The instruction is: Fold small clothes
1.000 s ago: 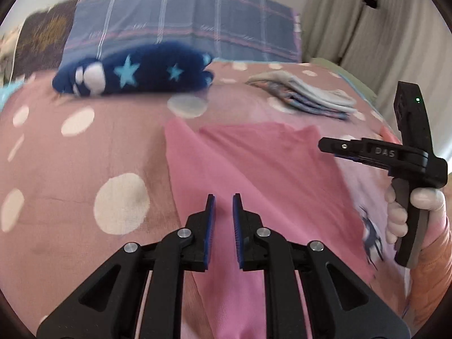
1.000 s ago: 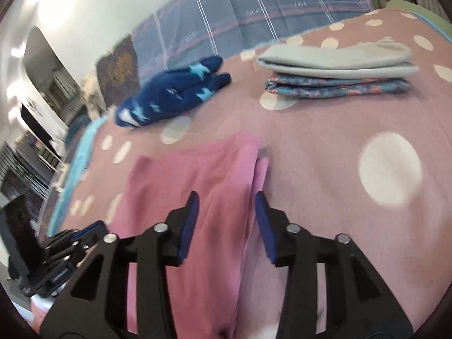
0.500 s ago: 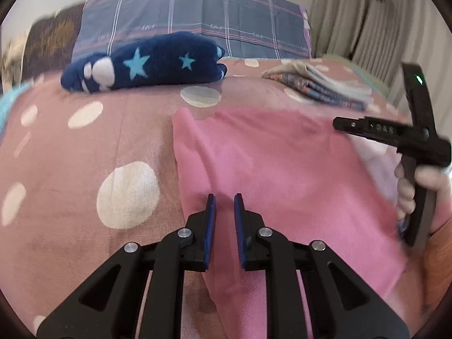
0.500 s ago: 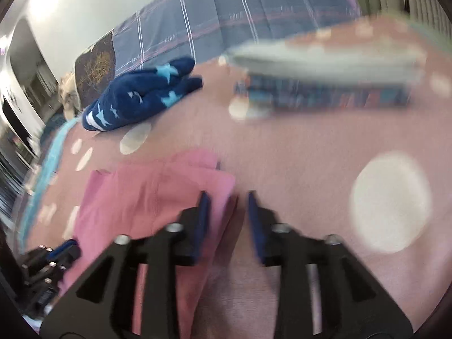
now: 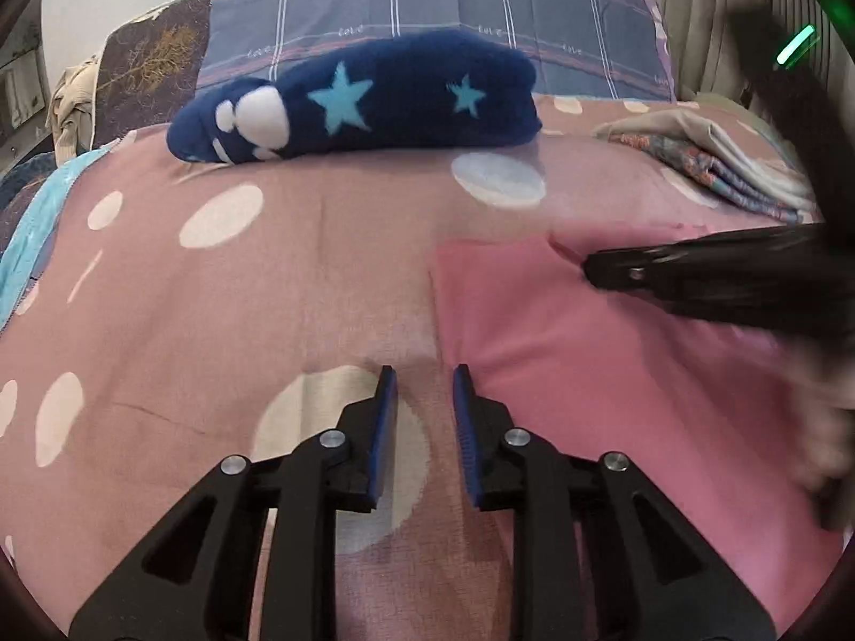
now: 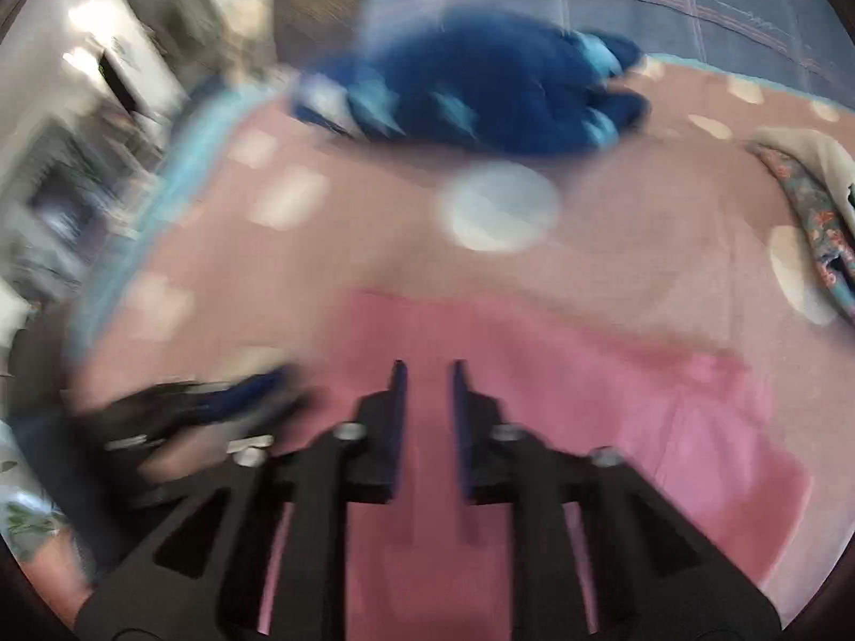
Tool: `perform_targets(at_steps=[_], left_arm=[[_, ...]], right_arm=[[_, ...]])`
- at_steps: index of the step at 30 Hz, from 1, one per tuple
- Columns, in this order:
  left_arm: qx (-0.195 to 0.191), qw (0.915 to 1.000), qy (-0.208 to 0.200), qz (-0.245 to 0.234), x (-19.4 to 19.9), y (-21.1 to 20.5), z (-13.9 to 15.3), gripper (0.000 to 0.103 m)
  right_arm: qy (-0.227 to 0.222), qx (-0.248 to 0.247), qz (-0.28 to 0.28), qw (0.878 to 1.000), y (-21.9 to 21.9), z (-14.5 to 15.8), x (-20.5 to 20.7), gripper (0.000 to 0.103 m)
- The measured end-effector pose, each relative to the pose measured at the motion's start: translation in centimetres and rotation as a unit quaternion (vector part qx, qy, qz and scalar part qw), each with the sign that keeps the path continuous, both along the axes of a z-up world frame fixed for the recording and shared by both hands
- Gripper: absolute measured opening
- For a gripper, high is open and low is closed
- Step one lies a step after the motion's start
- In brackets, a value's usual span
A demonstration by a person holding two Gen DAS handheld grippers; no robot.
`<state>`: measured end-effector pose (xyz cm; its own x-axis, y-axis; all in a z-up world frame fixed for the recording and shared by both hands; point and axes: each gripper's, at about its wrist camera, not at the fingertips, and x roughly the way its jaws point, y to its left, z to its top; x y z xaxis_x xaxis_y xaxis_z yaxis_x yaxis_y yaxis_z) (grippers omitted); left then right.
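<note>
While the pink cloth [image 5: 614,374] lies flat on the dotted bedspread [image 5: 214,294] in the lower right of the left view, both tools are repositioned. Half a second ago the left tool [image 5: 425,384] was seen over the cloth. It is now placed just off the cloth's left edge, over a white dot [image 5: 320,427] of the bedspread. Its jaws have just been opening: they are spread a little, and nothing is seen between them.

The right tool [image 6: 427,374] has been swung across the cloth, and its view is badly smeared. Its jaws have just been closing. A narrow gap is seen between its pads with pink cloth behind it, and no cloth can be made out pinched. In the left view its tip is seen at the cloth's upper edge, beside a small raised tuck. Contact cannot be told. A blurred hand [image 5: 823,427] is seen at the right edge.

The fold is judged not yet started, with an edge grasp being set up from both sides.

- A navy star-print item [image 5: 374,101] is seen across the upper centre, well apart from the cloth.
- A folded stack [image 5: 737,171] is seen at the upper right, near the cloth's far corner.
- A plaid pillow [image 5: 481,0] is seen along the top.

Nothing is seen lying on the cloth, so only the crossing right tool is judged a possible obstruction.
</note>
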<state>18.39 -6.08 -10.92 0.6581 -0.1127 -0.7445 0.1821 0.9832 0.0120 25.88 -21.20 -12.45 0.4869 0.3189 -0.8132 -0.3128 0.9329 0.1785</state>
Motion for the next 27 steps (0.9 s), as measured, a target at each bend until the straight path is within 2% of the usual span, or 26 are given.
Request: perform_targets(at_steps=[1, 3, 4, 6, 8, 9, 11, 12, 13, 14, 16, 18, 20, 21, 23, 25, 27], left_arm=[[0.007, 1.0, 0.001, 0.006, -0.1, 0.1, 0.0, 0.025], [0.002, 1.0, 0.003, 0.006, -0.2, 0.5, -0.2, 0.025], [-0.01, 0.9999, 0.005, 0.006, -0.2, 0.9, -0.1, 0.025], [-0.03, 0.9995, 0.008, 0.003, -0.1, 1.4, 0.3, 0.025], [-0.058, 0.9982, 0.01, 0.004, -0.9, 2.3, 0.9, 0.025], [-0.072, 0.9974, 0.009, 0.001, -1.5, 2.5, 1.3, 0.025], [-0.111, 0.9932, 0.007, -0.035, -3.6, 2.7, 2.5, 0.025], [-0.133, 0.9887, 0.005, -0.069, -5.3, 2.5, 3.3, 0.025], [-0.137, 0.9863, 0.003, -0.091, -6.5, 2.2, 3.6, 0.026], [-0.13, 0.985, 0.0, -0.114, -7.8, 1.7, 3.8, 0.029], [-0.075, 0.9871, 0.008, -0.141, -10.2, 0.1, 2.8, 0.037], [-0.027, 0.9884, 0.029, -0.147, -11.6, -1.0, 0.5, 0.043], [-0.02, 0.9893, 0.012, -0.144, -12.9, -0.9, -0.2, 0.043], [-0.019, 0.9895, 0.017, -0.142, -13.0, -0.8, 0.1, 0.043], [-0.025, 0.9905, 0.025, -0.133, -13.2, -0.6, 0.3, 0.043], [-0.013, 0.991, 0.021, -0.132, -13.8, -0.8, 0.3, 0.044], [-0.005, 0.9913, 0.015, -0.131, -14.6, -1.0, 0.5, 0.044]], right_arm=[[-0.024, -0.027, -0.016, 0.999, -0.1, -0.7, 0.7, 0.0], [-0.022, 0.03, -0.049, 0.998, -2.0, -0.8, 1.6, 0.0], [-0.025, 0.039, -0.065, 0.997, -2.5, -0.6, 1.6, 0.0], [-0.04, 0.041, -0.064, 0.996, -3.0, 0.1, 0.5, 0.0], [-0.051, 0.06, -0.052, 0.996, -3.6, 1.4, -1.4, 0.008], [-0.059, 0.083, -0.041, 0.994, -4.4, 2.5, -3.2, 0.009], [-0.065, 0.123, -0.024, 0.99, -6.2, 4.1, -6.6, 0.009], [-0.065, 0.144, -0.011, 0.987, -7.1, 4.8, -8.9, 0.01], [-0.062, 0.159, -0.001, 0.985, -7.7, 5.1, -10.8, 0.011], [-0.056, 0.172, 0.011, 0.983, -8.4, 4.9, -13.1, 0.012], [-0.044, 0.172, 0.027, 0.984, -7.9, 4.2, -15.7, 0.015], [-0.014, 0.142, 0.03, 0.989, -7.4, 1.7, -18.7, 0.023], [0.014, 0.098, 0.012, 0.995, -6.9, -1.2, -20.3, 0.021], [-0.025, 0.114, 0.006, 0.993, -7.3, -1.4, -21.6, 0.021], [-0.027, 0.108, 0.003, 0.994, -7.5, -1.0, -22.6, 0.023], [-0.026, 0.116, -0.01, 0.993, -7.9, 0.0, -23.1, 0.029], [-0.046, 0.115, -0.02, 0.992, -8.4, 1.0, -23.6, 0.029]])
